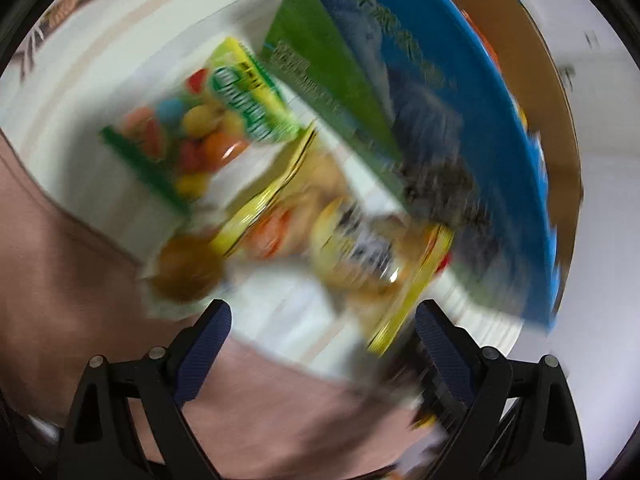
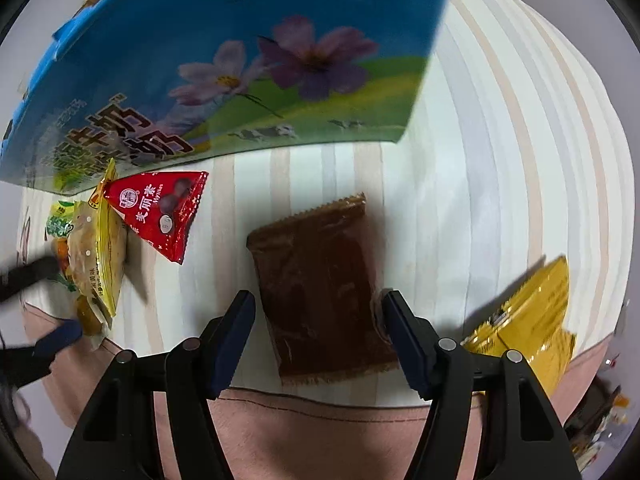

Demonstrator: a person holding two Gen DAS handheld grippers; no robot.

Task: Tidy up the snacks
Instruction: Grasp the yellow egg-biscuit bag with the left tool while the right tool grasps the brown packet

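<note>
In the right wrist view my right gripper (image 2: 318, 300) is open, its fingers on either side of a flat brown snack packet (image 2: 320, 280) lying on the striped cloth. A red triangular packet (image 2: 160, 212) and a yellow-edged packet (image 2: 100, 256) lie to the left, below a big blue and green carton (image 2: 224, 60). My left gripper (image 2: 48, 300) shows there, blurred, at the yellow-edged packet. In the blurred left wrist view my left gripper (image 1: 322, 314) is open above the yellow-edged packet (image 1: 340, 240), with a green candy packet (image 1: 200, 128) and a small brown snack (image 1: 186, 270) nearby.
A yellow foil packet (image 2: 524, 312) lies at the right near the cloth's front edge. The carton (image 1: 420, 100) stands behind the snacks, with brown cardboard (image 1: 532, 60) behind it. The striped cloth (image 2: 500, 140) ends at a pink border (image 2: 320, 420).
</note>
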